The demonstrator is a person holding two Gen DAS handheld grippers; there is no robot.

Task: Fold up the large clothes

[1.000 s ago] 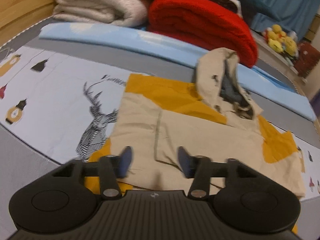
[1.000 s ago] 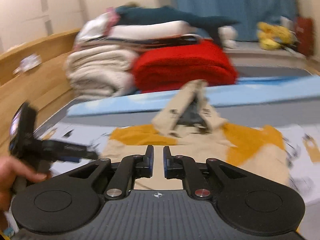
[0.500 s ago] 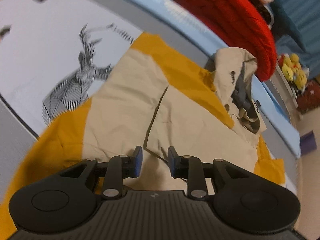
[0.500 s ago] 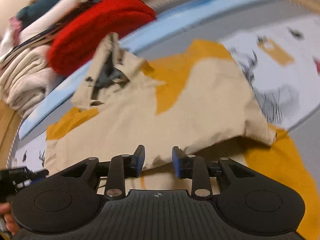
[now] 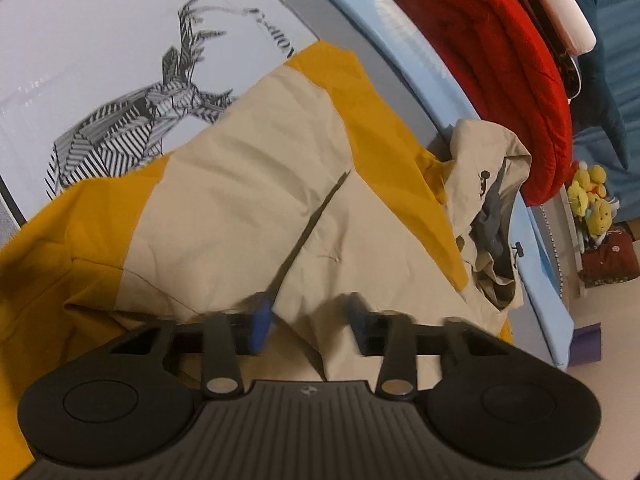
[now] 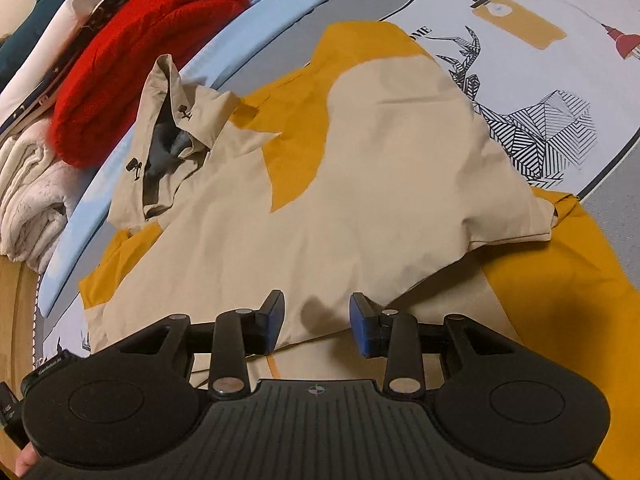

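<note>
The bed [image 5: 100,20] (sheet printed with a striped deer) is carrying the beige-and-yellow jacket [image 5: 248,200], lying spread flat. The red blanket [image 5: 500,72] is sitting folded at its far edge.

Folded red blanket [image 5: 516,76] beside cream blankets [image 6: 28,196], deer-print bedsheet [image 5: 120,132], yellow plush toys [image 5: 592,200].
</note>
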